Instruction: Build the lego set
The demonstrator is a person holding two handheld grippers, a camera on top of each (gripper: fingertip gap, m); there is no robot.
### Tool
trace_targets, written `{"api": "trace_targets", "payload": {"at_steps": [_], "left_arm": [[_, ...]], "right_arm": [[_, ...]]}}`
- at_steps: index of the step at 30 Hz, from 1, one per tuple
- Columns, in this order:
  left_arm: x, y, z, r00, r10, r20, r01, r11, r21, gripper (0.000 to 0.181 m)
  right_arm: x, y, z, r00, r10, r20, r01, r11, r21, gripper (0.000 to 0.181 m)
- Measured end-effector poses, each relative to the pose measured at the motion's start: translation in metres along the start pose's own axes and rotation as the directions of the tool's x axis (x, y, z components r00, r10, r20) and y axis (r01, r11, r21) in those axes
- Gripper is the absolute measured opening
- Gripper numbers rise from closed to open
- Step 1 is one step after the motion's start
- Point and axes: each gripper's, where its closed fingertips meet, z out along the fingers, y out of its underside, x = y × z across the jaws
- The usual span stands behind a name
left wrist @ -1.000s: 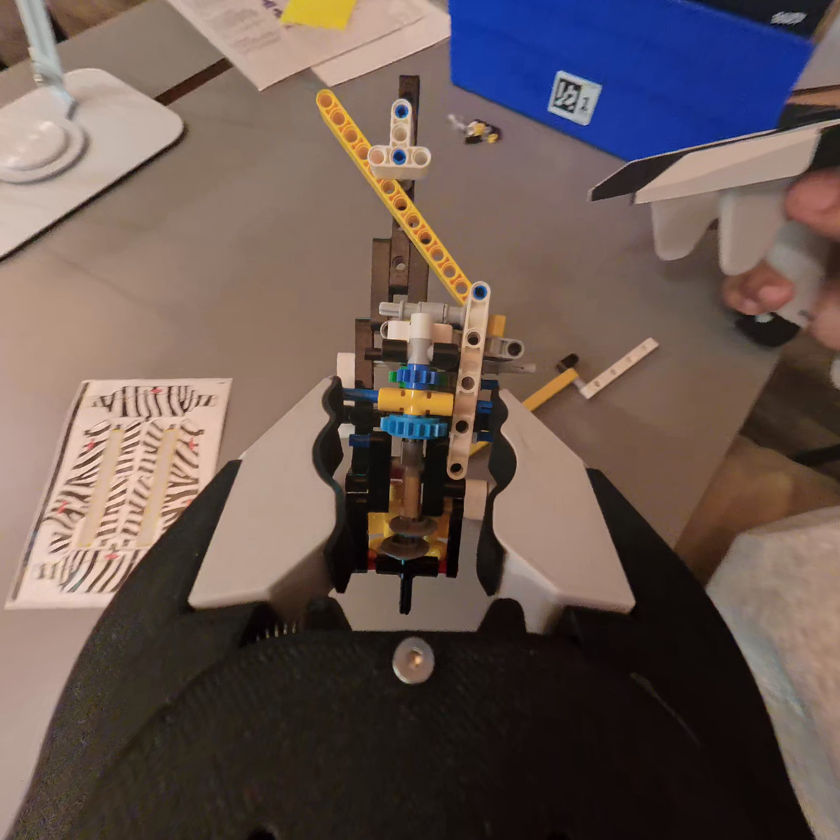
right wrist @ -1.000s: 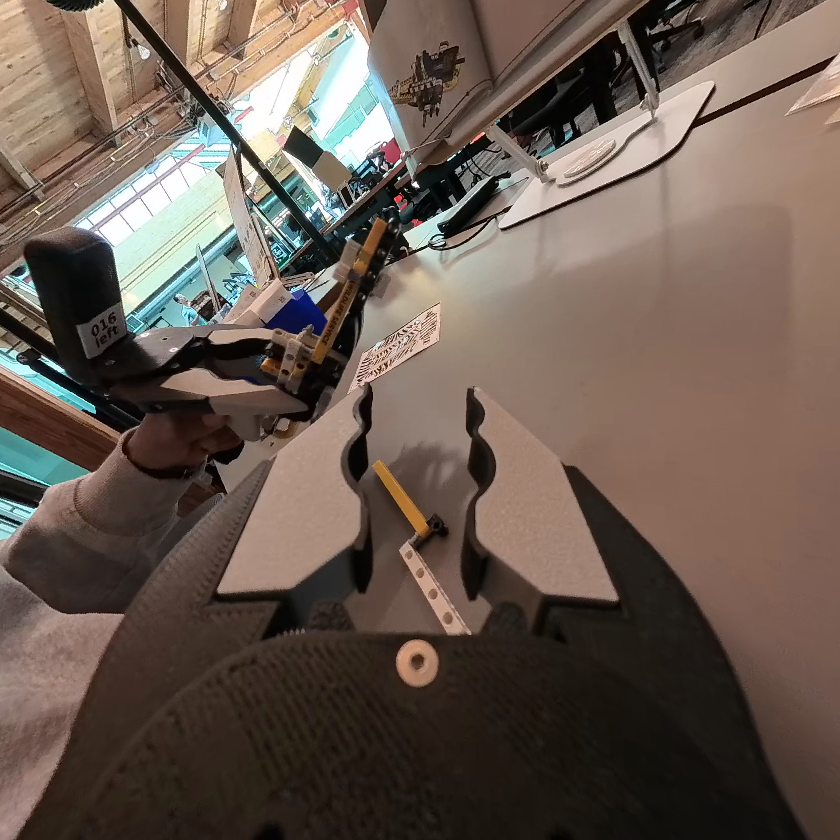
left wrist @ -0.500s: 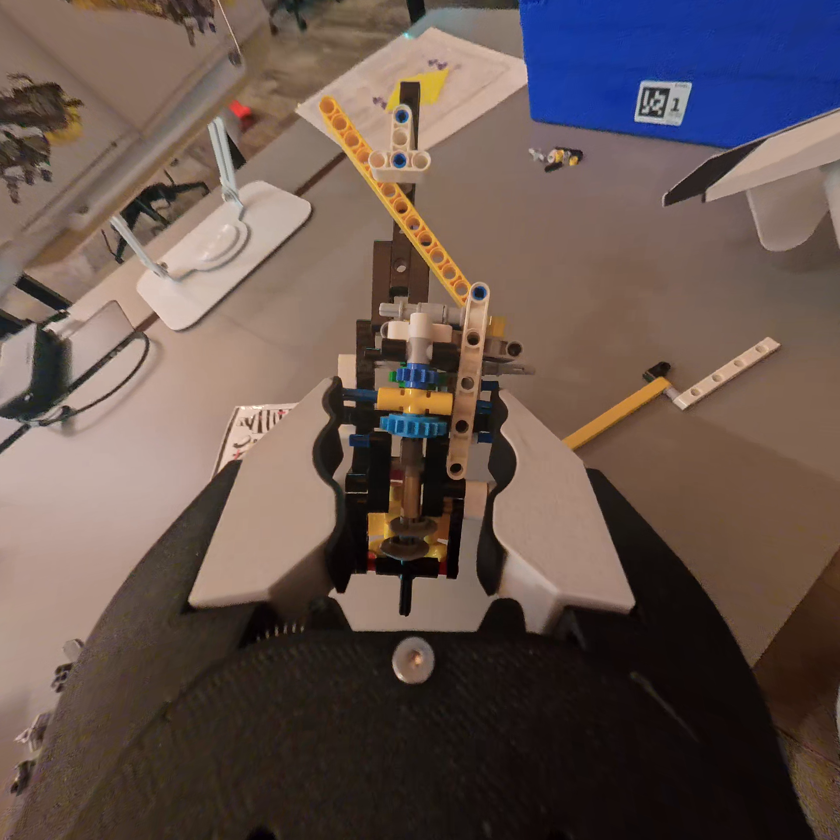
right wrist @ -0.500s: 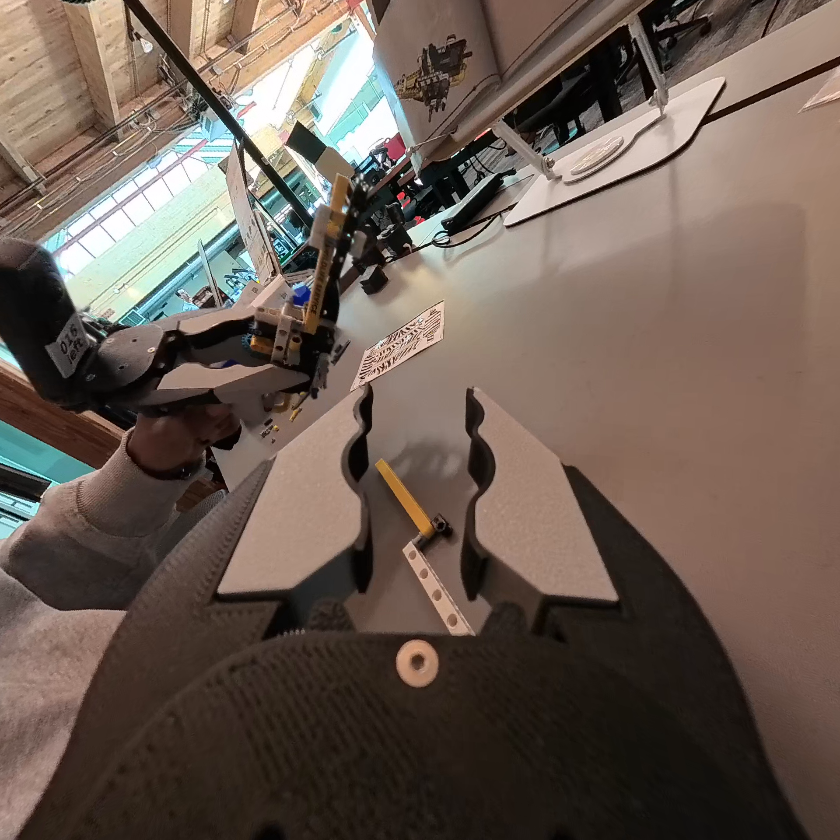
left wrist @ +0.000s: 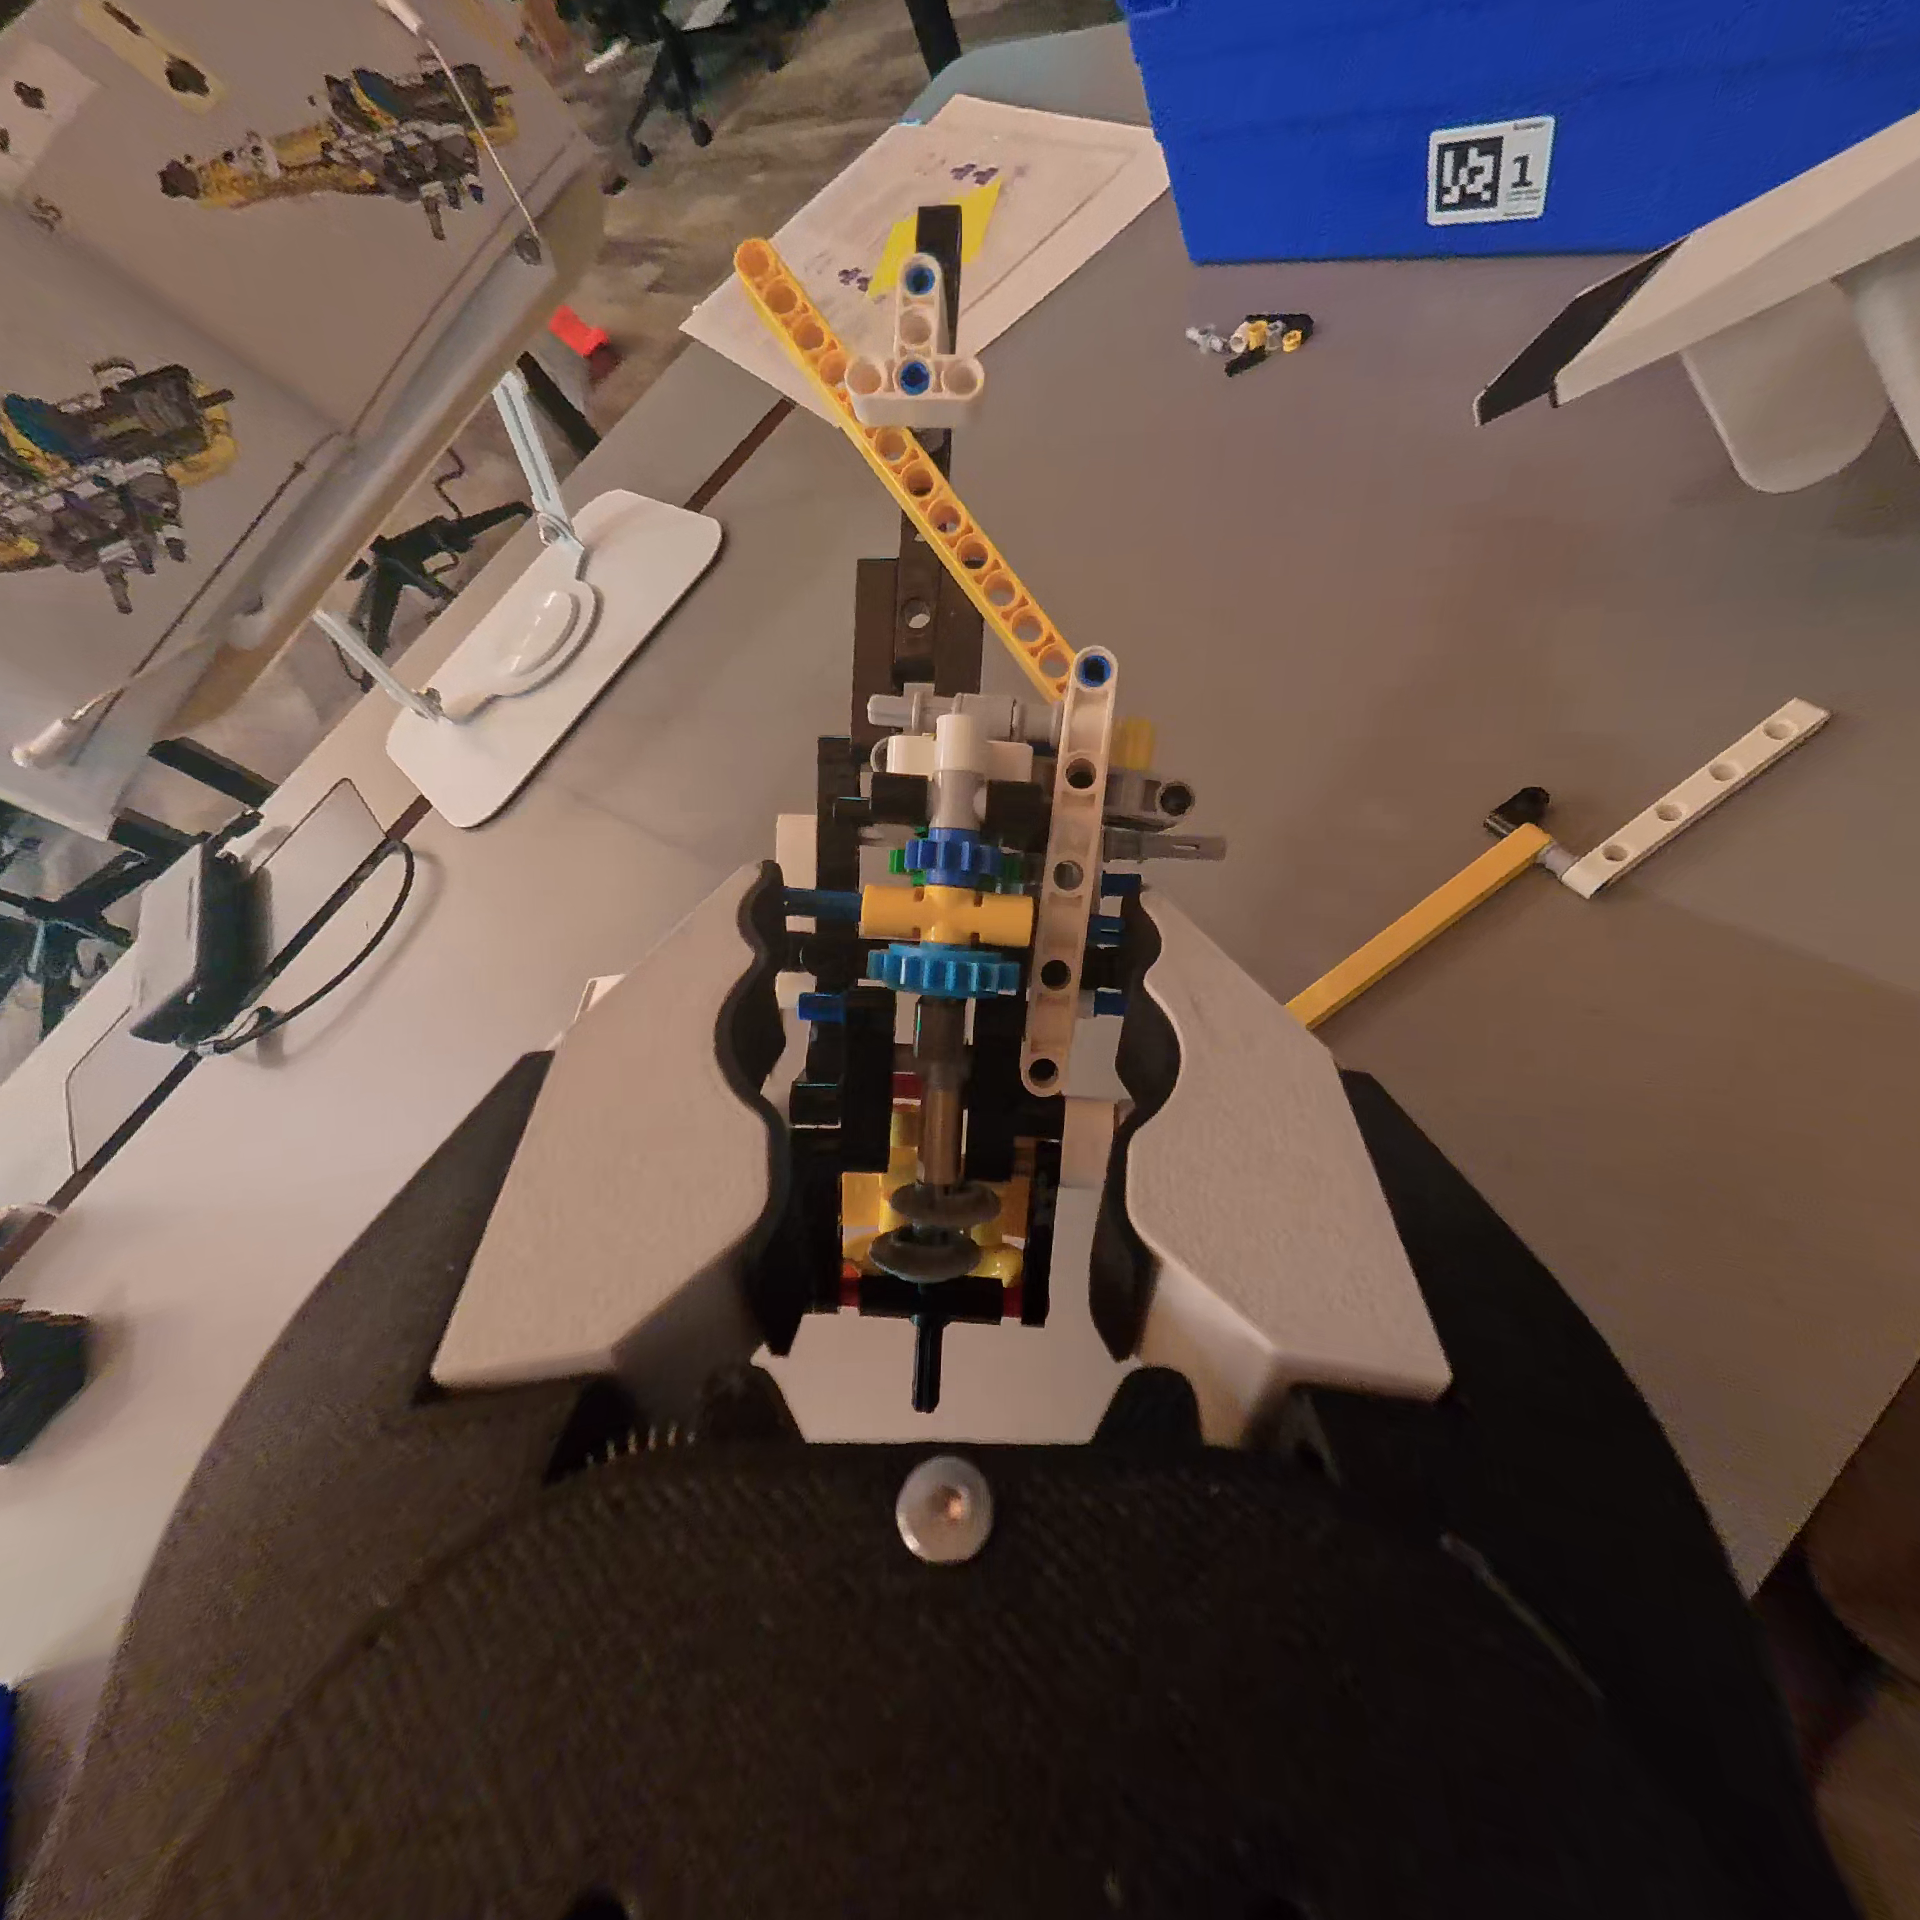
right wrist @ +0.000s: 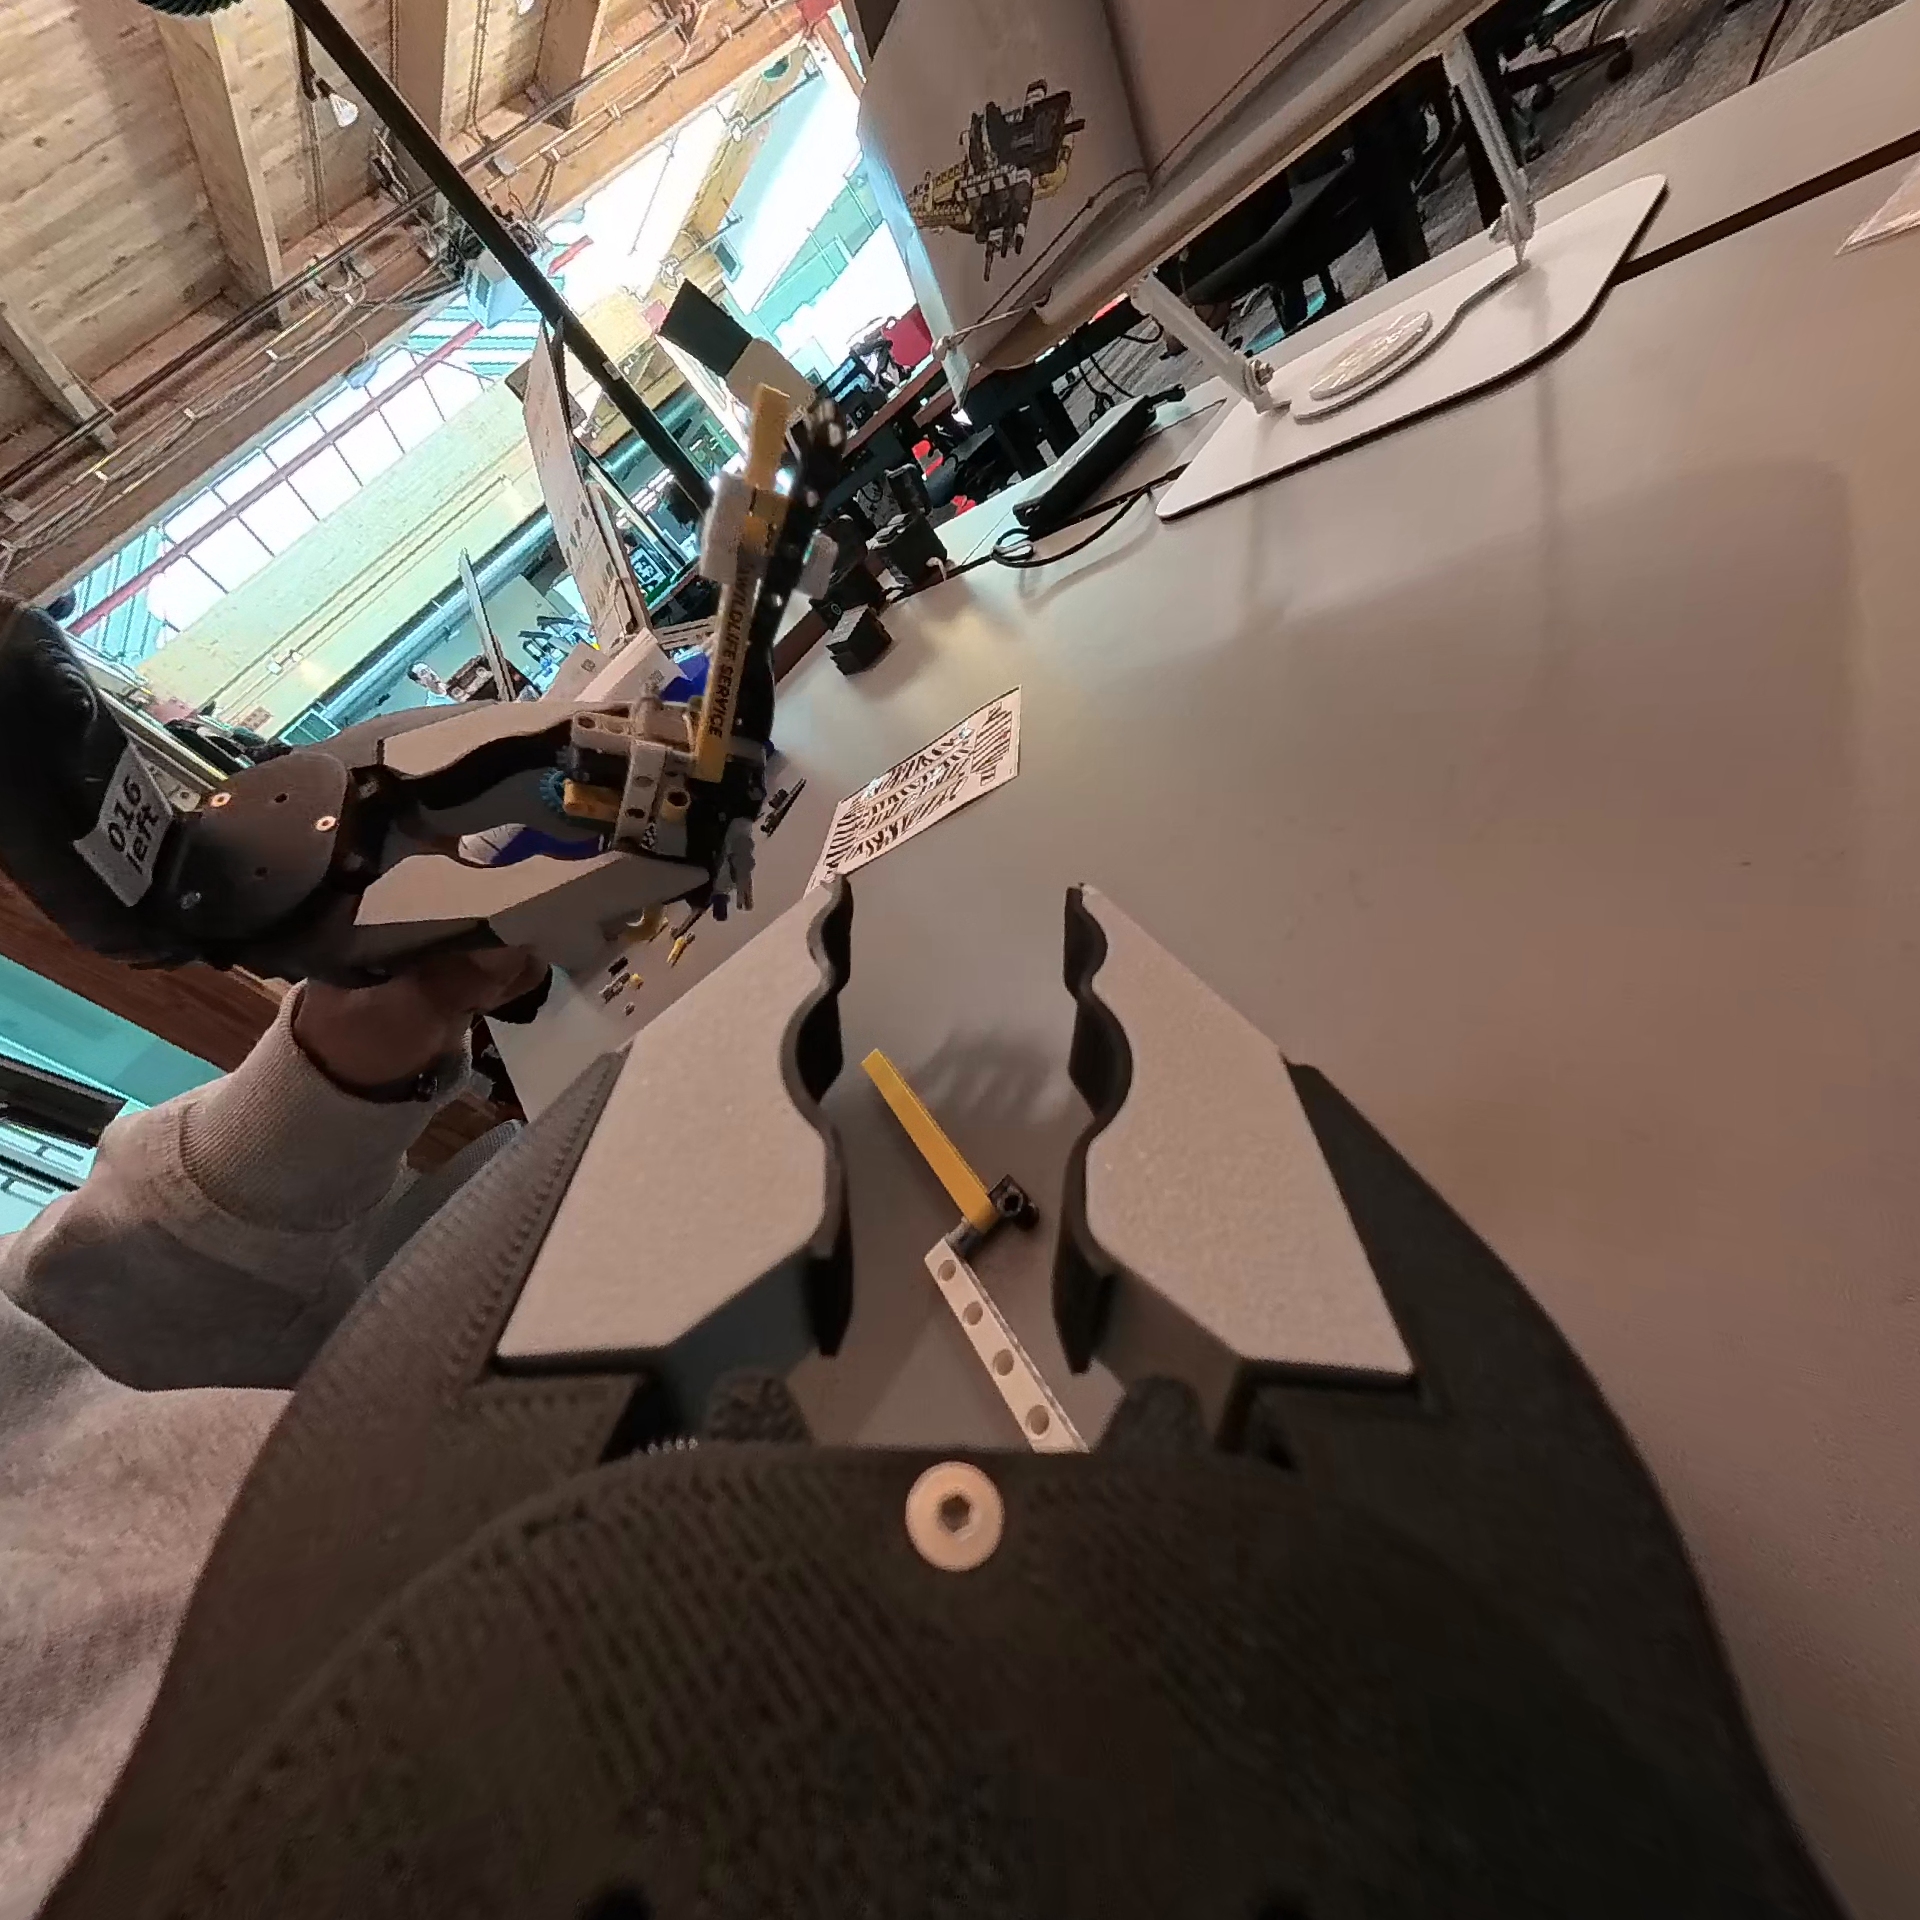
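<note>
Jaws of left gripper (left wrist: 951, 987) clamped on one lego assembly (left wrist: 961, 935); right gripper (right wrist: 951, 1049) jaws spread, one yellow-and-white piece (right wrist: 961, 1195) between, on tabletop (right wrist: 1455, 831).

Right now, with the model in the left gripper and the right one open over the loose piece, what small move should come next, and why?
Probably lower the right gripper and close it on the yellow and white piece. That piece lies flat on the table between the open fingers, untouched, while the left gripper already holds the model off the table.

Blue bin (left wrist: 1507, 114) — white stand (left wrist: 551, 665), perhaps a tablet's.
</note>
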Motion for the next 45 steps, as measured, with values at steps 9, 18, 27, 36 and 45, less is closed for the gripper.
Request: {"api": "trace_targets", "payload": {"at_steps": [9,18,27,36,45], "left_arm": [[0.001,-0.001,0.0,0.994,0.101,0.049,-0.101,0.995,-0.007,0.062],[0.004,0.003,0.003,0.988,0.143,0.06,-0.142,0.989,-0.031,0.062],[0.009,0.007,0.006,0.982,0.18,0.058,-0.177,0.983,-0.047,0.062],[0.012,0.013,0.01,0.985,0.168,0.032,-0.165,0.984,-0.064,0.062],[0.015,0.019,0.013,0.989,0.146,0.01,-0.145,0.986,-0.077,0.061]], "right_arm": [[-0.001,0.0,0.0,1.0,0.003,0.005,-0.003,1.0,0.002,0.039],[-0.001,0.0,0.0,1.0,0.001,0.004,-0.001,1.0,0.002,0.039],[-0.002,0.0,0.0,1.0,0.003,0.008,-0.003,1.0,0.003,0.039],[-0.001,0.0,0.0,1.0,0.004,0.008,-0.004,1.0,0.003,0.039],[-0.002,0.0,0.0,1.0,0.007,0.01,-0.007,1.0,0.003,0.039]]}}
